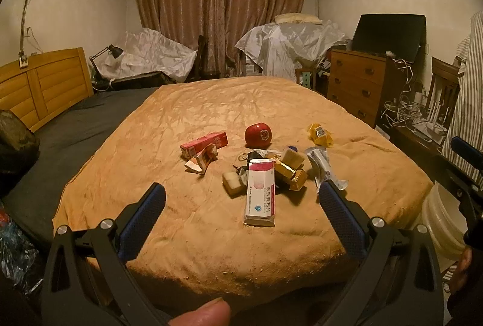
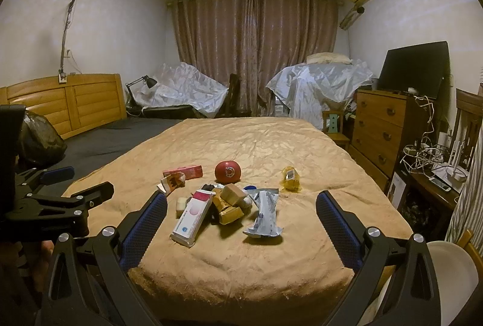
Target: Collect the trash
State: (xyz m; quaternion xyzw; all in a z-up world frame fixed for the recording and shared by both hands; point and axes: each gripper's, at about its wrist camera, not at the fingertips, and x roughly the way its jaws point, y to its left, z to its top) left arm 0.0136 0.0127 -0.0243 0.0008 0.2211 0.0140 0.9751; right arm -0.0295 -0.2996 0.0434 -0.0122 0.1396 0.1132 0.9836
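Trash: small heap of packaging on the tan blanket (image 1: 211,235), lying in the blanket's near half, closer to its right edge than its left
White box: long white and pink box (image 1: 260,193) with printed text, the nearest piece; long axis runs from the near edge toward the far edge, its pink end pointing away into the heap
Gold wrapper: crumpled gold packet (image 1: 291,173) just right of the white box, touching a tan block behind it
Silver sachet: flat grey-white foil pack (image 2: 265,213) at the right of the heap, long axis also running near to far, tilted slightly
Pink carton: pink box (image 1: 204,142) at the far left of the heap, lying across, long axis left to right, with a torn carton (image 1: 201,160) touching its front
Yellow wrapper: crumpled yellow packet (image 1: 320,134) apart from the heap, toward the blanket's right edge
Red ball: round red object (image 1: 258,135) with a white mark, behind the heap, well short of the far edge
Left gripper (image 1: 241,199): jaws wide and empty, above the blanket's near edge, the white box between the fingers from this view; a fingertip (image 1: 208,312) shows at the bottom
Right gripper (image 2: 241,208): jaws wide and empty, over the near edge, facing the silver sachet
Open room: bare blanket all round the heap, widest toward the far edge and the left side; a pale bucket (image 1: 437,223) stands off the near right corner
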